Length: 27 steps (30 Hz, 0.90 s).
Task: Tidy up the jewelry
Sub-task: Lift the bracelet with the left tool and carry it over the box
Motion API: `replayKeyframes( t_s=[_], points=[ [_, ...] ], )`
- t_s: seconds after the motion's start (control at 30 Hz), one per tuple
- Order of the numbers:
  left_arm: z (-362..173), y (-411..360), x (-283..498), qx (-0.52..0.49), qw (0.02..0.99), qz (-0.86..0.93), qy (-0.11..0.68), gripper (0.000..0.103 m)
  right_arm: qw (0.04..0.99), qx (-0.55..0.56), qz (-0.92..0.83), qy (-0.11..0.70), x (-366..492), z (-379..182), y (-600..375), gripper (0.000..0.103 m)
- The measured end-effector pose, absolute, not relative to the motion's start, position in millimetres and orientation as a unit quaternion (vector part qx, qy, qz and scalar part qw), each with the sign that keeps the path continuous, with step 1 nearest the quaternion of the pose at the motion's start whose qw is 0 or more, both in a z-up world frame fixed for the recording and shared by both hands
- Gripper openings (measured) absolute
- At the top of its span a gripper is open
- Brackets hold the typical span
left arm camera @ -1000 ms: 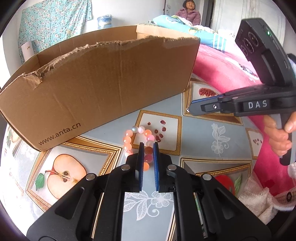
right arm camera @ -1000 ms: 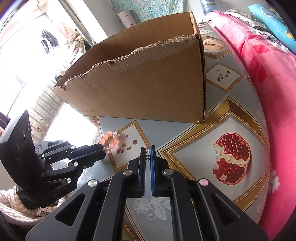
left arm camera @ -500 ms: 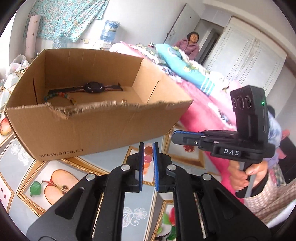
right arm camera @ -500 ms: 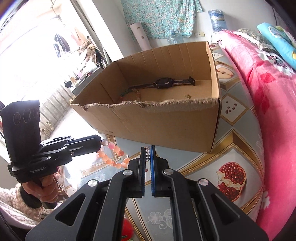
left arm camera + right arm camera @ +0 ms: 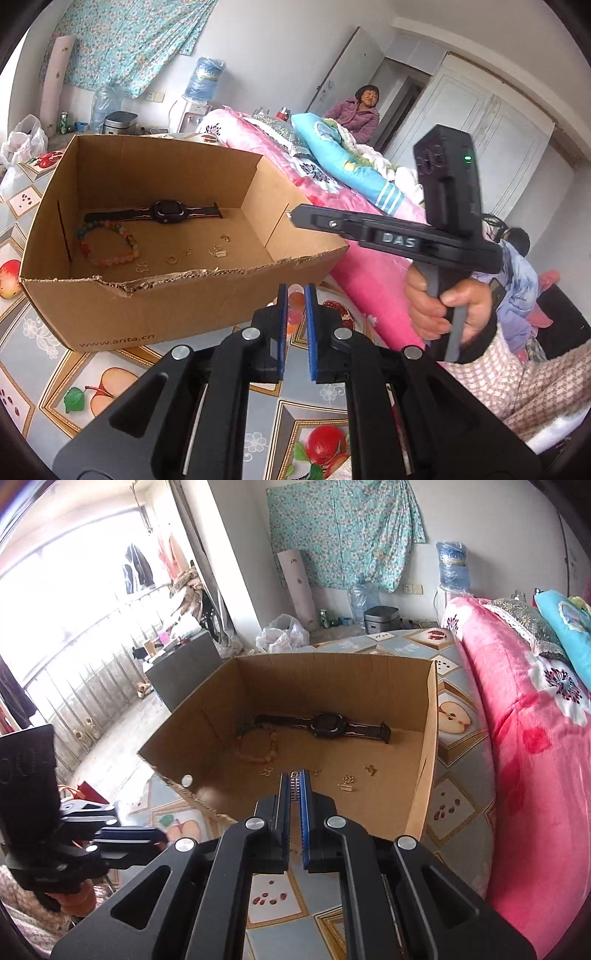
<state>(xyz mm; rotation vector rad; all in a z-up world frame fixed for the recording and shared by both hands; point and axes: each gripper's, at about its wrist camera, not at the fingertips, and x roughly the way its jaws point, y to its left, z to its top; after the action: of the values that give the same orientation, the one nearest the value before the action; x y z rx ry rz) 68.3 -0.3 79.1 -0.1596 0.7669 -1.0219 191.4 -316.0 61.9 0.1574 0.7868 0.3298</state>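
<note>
My left gripper [image 5: 294,291] is shut on a pink and orange bead bracelet [image 5: 294,314], held in the air before the near wall of the cardboard box [image 5: 155,314]. My right gripper [image 5: 294,777] is shut on a small silver piece of jewelry [image 5: 294,786] above the box's near edge [image 5: 415,805]. In the box lie a black watch [image 5: 170,212], a multicoloured bead bracelet [image 5: 107,245] and several small gold pieces [image 5: 218,251]. The right gripper also shows in the left wrist view [image 5: 295,214], and the left gripper shows in the right wrist view [image 5: 159,836].
The box stands on a table with a fruit-patterned cloth [image 5: 92,391]. A bed with a pink blanket [image 5: 524,760] borders the table on the right. A woman [image 5: 360,114] sits at the far end of the bed. A water dispenser [image 5: 199,92] stands by the far wall.
Both grippers have risen from near the tabletop to above the box's rim. The left one lifted the pink bead bracelet off the table; the box's inside has come into view.
</note>
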Motion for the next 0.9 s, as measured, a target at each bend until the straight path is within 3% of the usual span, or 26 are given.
replayKeyframes(
  t_s=[0.4, 0.9],
  points=[
    [120, -7, 122, -0.117, 0.796, -0.477, 0.353, 0.008, 0.882, 0.037, 0.146, 0.447, 240, 37, -315, 0.005],
    [55, -64, 197, -0.127, 0.754, -0.412, 0.496, 0.008, 0.911, 0.107, 0.128, 0.377, 220, 58, -352, 0.007]
  ],
)
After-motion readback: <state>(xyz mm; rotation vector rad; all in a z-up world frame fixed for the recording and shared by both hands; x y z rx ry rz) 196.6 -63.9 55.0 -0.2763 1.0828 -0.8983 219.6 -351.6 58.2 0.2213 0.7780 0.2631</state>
